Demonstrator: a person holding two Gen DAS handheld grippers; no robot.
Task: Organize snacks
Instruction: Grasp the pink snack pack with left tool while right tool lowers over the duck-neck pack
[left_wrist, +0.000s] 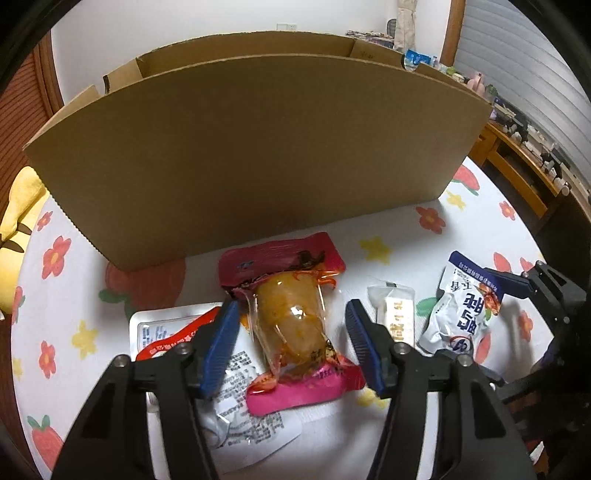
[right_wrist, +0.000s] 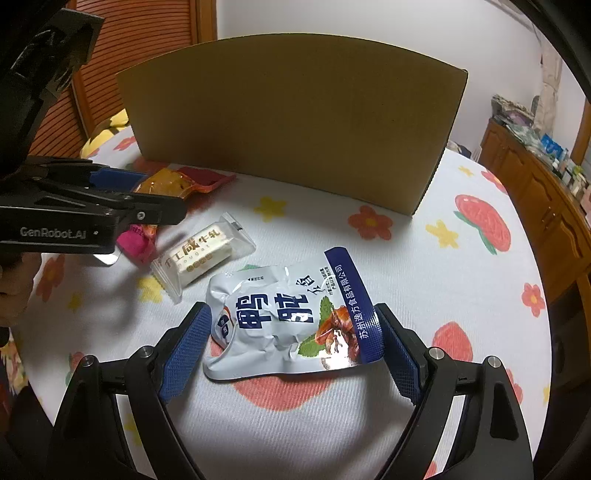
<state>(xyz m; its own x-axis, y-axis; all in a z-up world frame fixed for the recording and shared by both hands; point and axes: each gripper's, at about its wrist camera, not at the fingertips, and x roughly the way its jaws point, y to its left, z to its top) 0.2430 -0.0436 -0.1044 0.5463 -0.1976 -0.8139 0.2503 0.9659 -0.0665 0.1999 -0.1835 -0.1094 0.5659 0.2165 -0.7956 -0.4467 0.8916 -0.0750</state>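
A red and pink snack packet (left_wrist: 291, 321) with an orange piece inside lies on a flat white packet (left_wrist: 162, 328), just in front of the cardboard box. My left gripper (left_wrist: 291, 306) is open, one blue pad on each side of the red packet, close to its wrapper edges. A white and blue puffed packet (right_wrist: 288, 321) lies flat on the cloth between the wide-open fingers of my right gripper (right_wrist: 291, 308), its ends near both pads. A small wrapped nougat bar (right_wrist: 201, 254) lies between the two packets.
A tall open cardboard box (right_wrist: 288, 122) stands behind the snacks on a round table with a flowered cloth (right_wrist: 461, 221). A yellow plush (left_wrist: 18, 221) sits at the far left edge. A wooden cabinet (right_wrist: 535, 192) lies right of the table. A hand (right_wrist: 14, 288) holds the left gripper.
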